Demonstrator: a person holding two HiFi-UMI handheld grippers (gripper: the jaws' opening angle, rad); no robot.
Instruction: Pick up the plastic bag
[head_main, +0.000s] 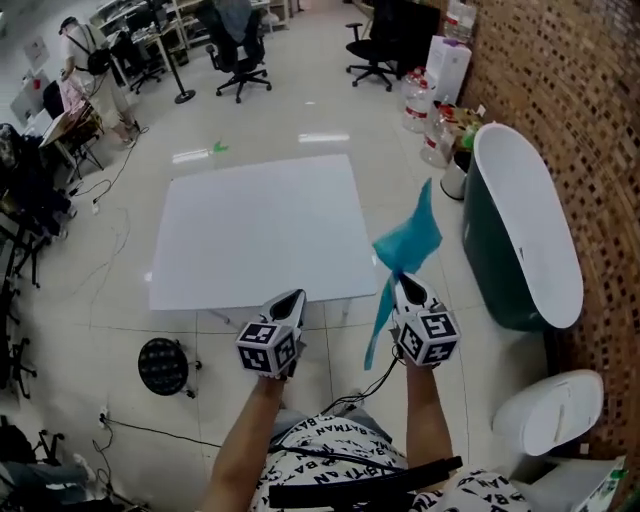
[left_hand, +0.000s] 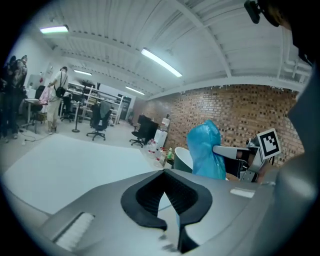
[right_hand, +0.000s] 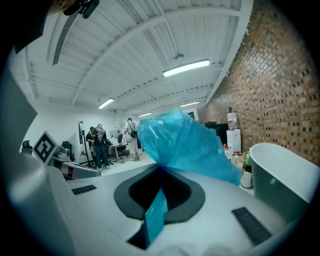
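**Holding the bag aloft: the pick-up is being judged all but done**

The thin, crumpled blue plastic bag (head_main: 408, 240) is being held in the air by the right gripper (head_main: 405, 283). Its jaws are being pressed together on a gathered neck of the film. The bulk of the bag is being fanned out above the jaws, and a narrow strip is being left to hang below them.

No part of the bag is being touched by the flat white square counter (head_main: 250, 235). The bag is being carried just off that counter's near right corner, between it and the dark green tub with a white rim (head_main: 525, 235).

The left gripper (head_main: 290, 300) is being held low beside the right one, at the counter's near edge. Its jaws are being held together with nothing between them, and no share of the load is being taken by it.

The grasp and the lift are being read as accomplished, since the bag is being borne by the right gripper alone. No second bag is being shown on the counter. Little is being judged as left, beyond a firm hold on so light and slippery a film.
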